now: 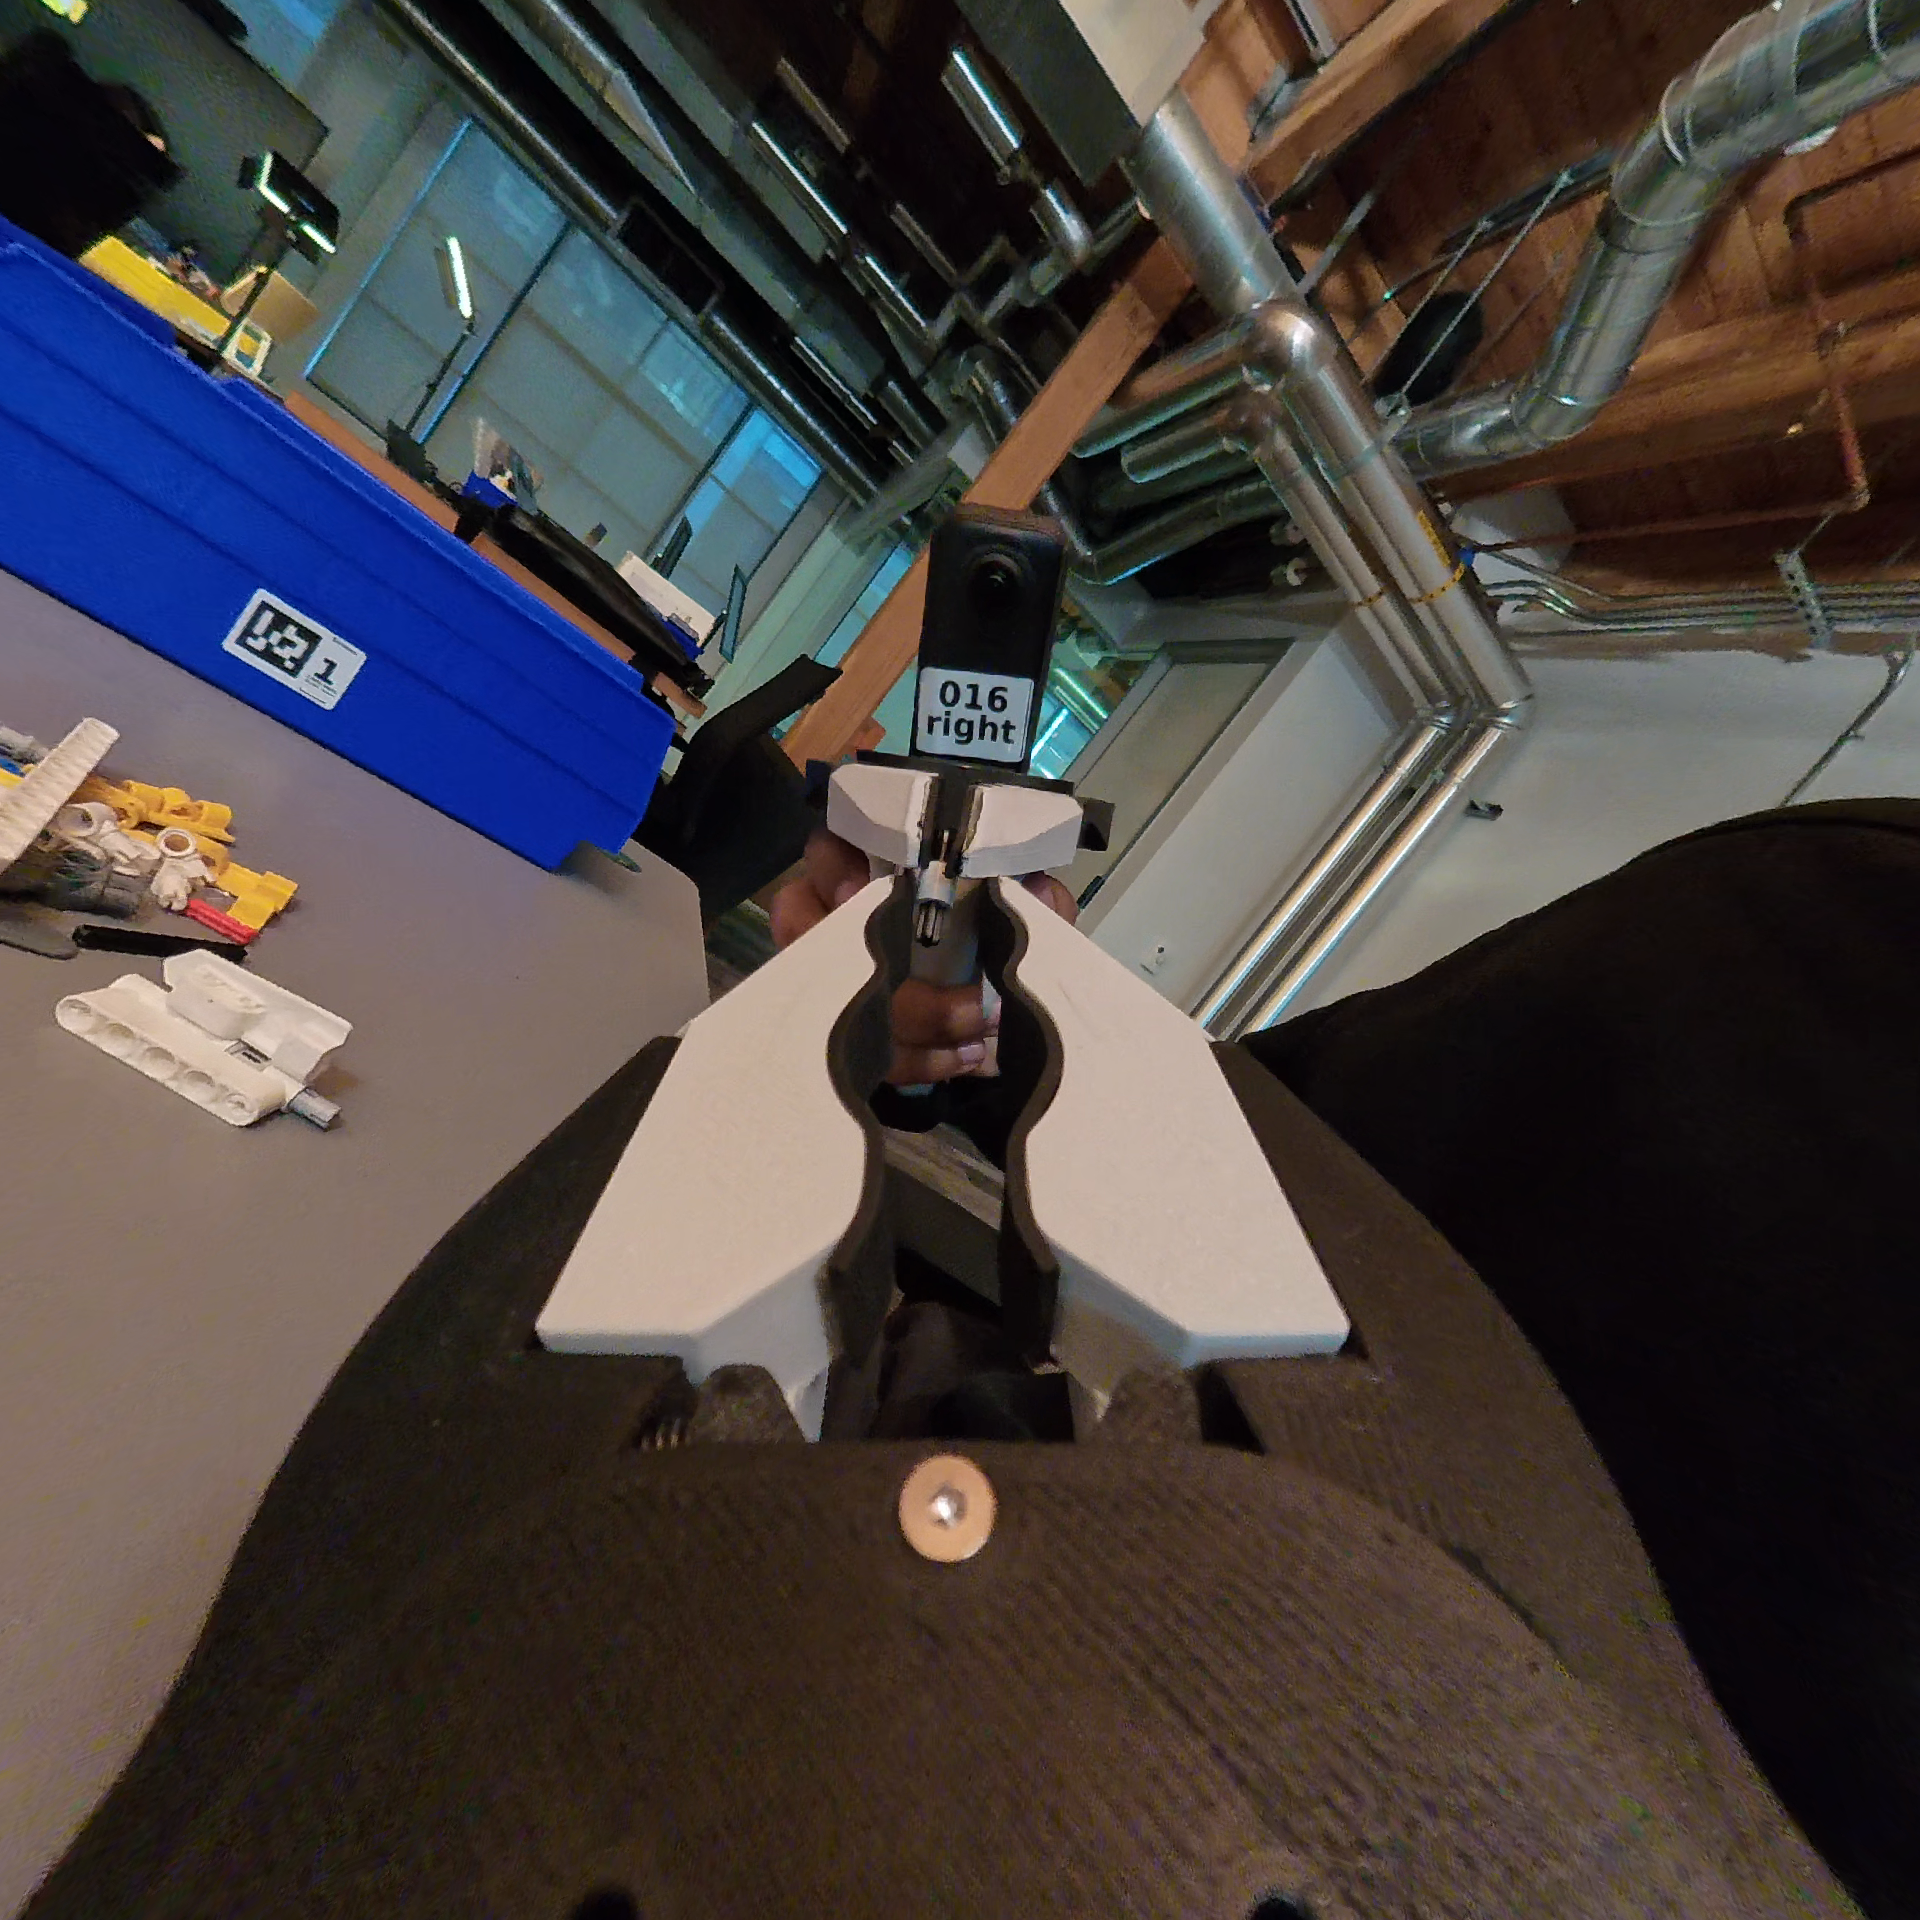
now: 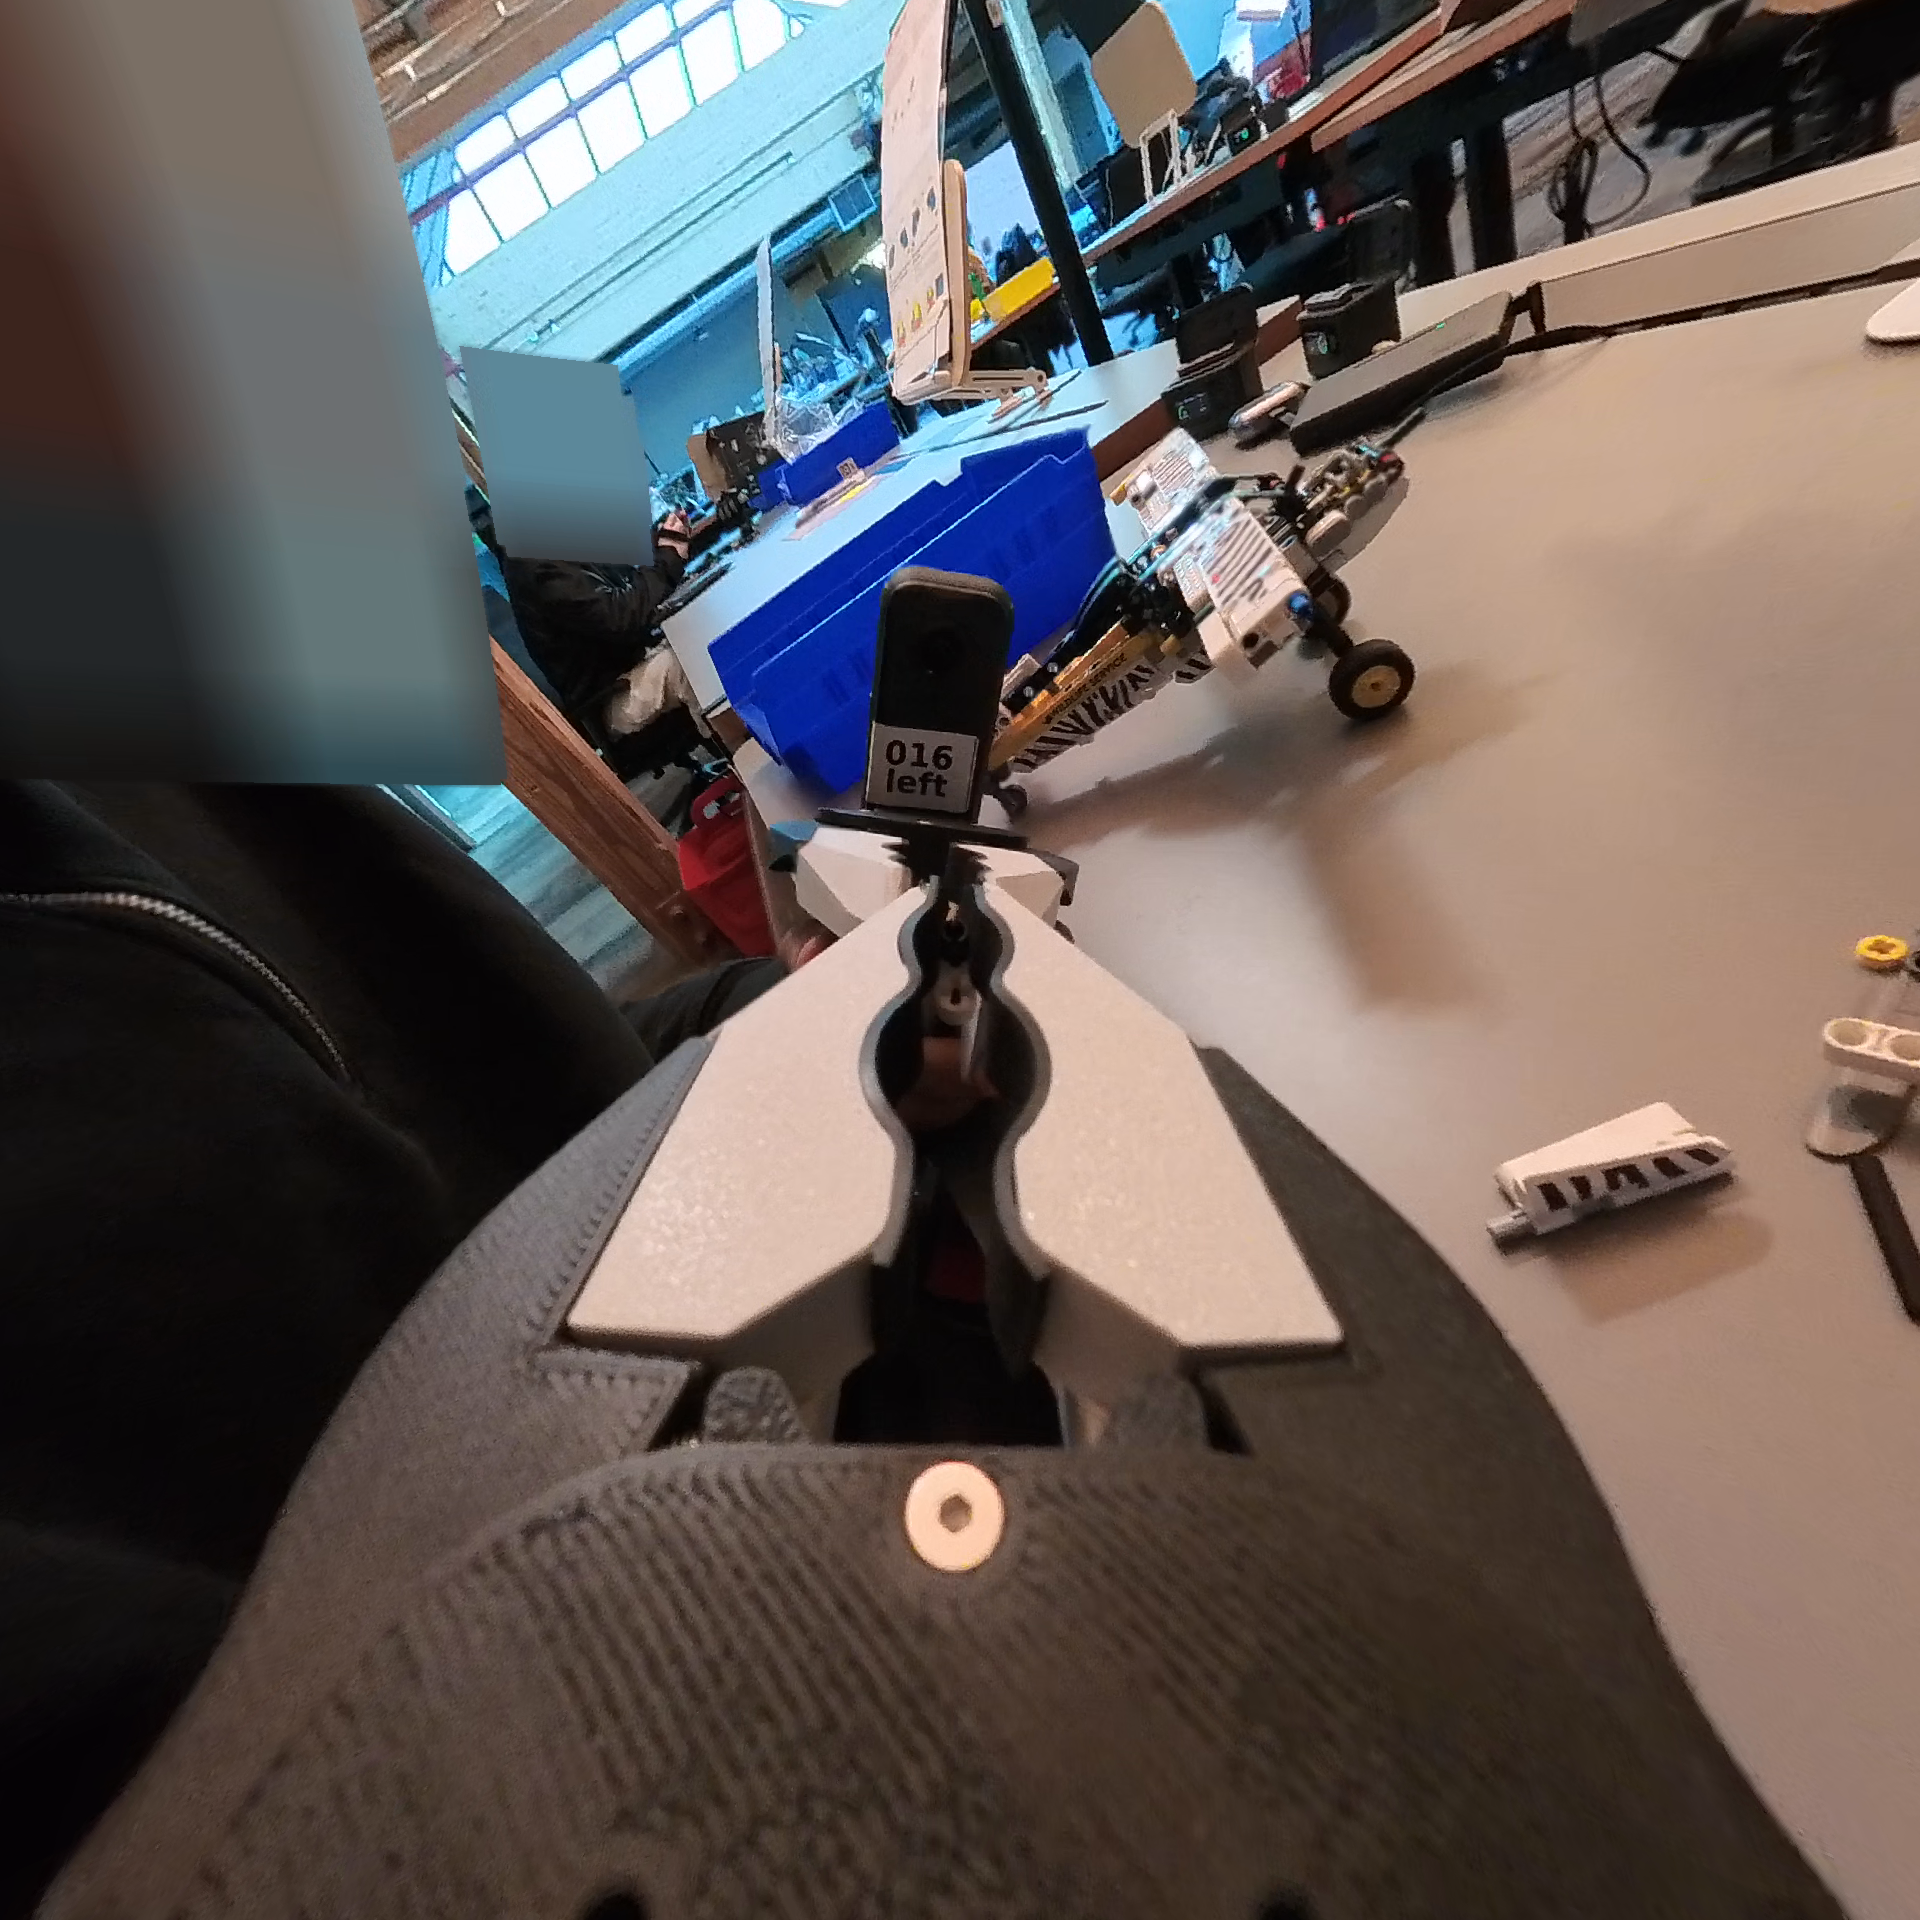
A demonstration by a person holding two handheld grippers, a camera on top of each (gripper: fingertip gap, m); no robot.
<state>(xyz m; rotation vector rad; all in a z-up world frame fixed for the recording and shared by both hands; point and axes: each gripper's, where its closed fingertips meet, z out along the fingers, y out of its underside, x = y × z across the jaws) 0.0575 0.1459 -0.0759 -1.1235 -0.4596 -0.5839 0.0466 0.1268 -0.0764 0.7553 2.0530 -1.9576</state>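
The left tongs (image 1: 940, 899) stood a little apart, their tips on either side of a small white-grey pin (image 1: 932, 902). Facing them, the right tongs (image 2: 951, 914) were clamped on that pin, above the table (image 1: 468, 1195) edge. Farther left lay a white part (image 1: 208, 1023), loose pieces (image 1: 156, 831) and, behind, a blue bin (image 1: 312, 540).

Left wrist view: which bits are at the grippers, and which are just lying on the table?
At the grippers: small white-and-grey pin, gripped by the right gripper, standing between the open left gripper tips.

Lying about: white block, yellow-white parts pile, black strip, blue bin.
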